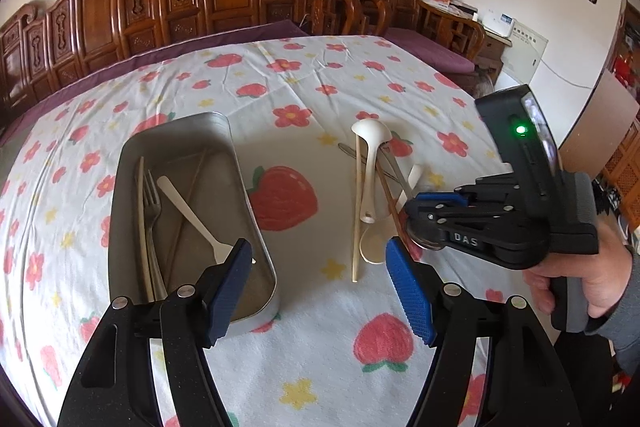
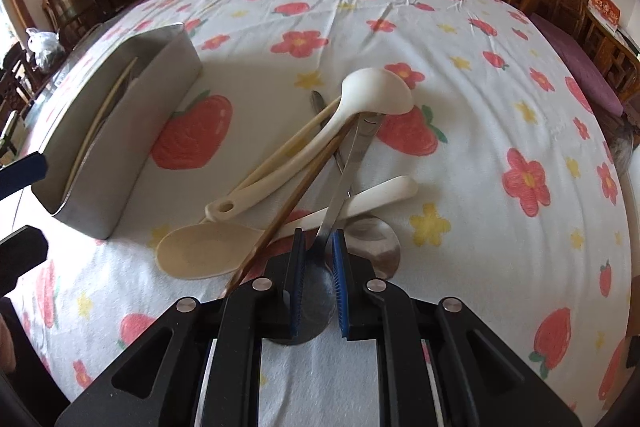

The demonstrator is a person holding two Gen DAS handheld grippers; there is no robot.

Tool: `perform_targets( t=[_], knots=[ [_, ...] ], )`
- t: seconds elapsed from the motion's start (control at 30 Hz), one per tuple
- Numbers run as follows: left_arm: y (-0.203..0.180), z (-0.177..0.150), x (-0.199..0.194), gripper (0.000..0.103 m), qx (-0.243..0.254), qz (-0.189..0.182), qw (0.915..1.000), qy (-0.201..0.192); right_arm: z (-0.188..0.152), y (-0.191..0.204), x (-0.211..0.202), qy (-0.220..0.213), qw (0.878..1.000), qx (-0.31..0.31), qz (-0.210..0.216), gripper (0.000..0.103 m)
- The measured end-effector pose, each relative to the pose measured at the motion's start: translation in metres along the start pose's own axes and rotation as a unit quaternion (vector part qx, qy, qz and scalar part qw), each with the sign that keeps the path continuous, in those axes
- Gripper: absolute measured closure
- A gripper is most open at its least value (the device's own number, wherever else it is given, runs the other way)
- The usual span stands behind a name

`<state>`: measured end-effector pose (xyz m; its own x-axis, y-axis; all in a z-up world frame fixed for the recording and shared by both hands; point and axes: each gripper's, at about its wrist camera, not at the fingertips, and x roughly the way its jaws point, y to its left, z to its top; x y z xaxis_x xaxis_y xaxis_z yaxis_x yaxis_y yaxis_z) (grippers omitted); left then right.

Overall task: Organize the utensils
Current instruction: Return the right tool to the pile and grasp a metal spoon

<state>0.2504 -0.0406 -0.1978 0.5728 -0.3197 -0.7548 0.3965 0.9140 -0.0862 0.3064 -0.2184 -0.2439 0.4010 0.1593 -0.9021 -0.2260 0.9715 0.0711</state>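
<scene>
Steel spoon (image 2: 362, 239) sits pinched by its handle in my right gripper (image 2: 318, 251) amid the right-hand pile, bound for the tray (image 1: 132, 155) on the left, where my left gripper (image 1: 320, 263) gapes wide and empty.

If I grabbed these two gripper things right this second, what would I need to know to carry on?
Left gripper: open and empty, held above the near end of the metal tray.
Right gripper: nearly shut around the handle of the metal spoon in the pile; it looks pinched, but not yet lifted.
Done: a metal fork, a white fork and thin sticks already lie in the tray.
Left: the metal spoon, white ladle, flat cream spoon, brown stick, pale chopstick and another metal piece underneath all wait on the tablecloth beside the tray.
</scene>
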Motion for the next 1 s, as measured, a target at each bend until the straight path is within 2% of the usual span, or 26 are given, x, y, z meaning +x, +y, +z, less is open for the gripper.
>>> perform_targets(
  t=[0.3, 0.47, 0.83, 1.0],
  knots=[
    [0.000, 0.000, 0.000, 0.037, 0.000, 0.000, 1.0000, 0.001, 0.006, 0.006, 0.006, 0.003, 1.000, -0.006, -0.029, 0.088],
    [-0.002, -0.002, 0.002, 0.037, 0.005, 0.001, 1.0000, 0.003, 0.004, 0.002, 0.003, 0.008, 0.999, 0.009, -0.034, 0.096],
    [-0.024, -0.013, 0.010, 0.037, 0.026, -0.009, 0.9995, 0.016, -0.027, -0.010, -0.036, -0.021, 0.999, 0.030, -0.021, 0.096],
    [-0.037, -0.019, 0.020, 0.037, 0.038, -0.019, 0.9988, 0.022, -0.044, -0.017, -0.046, -0.020, 0.999, 0.028, -0.023, 0.096]
  ],
)
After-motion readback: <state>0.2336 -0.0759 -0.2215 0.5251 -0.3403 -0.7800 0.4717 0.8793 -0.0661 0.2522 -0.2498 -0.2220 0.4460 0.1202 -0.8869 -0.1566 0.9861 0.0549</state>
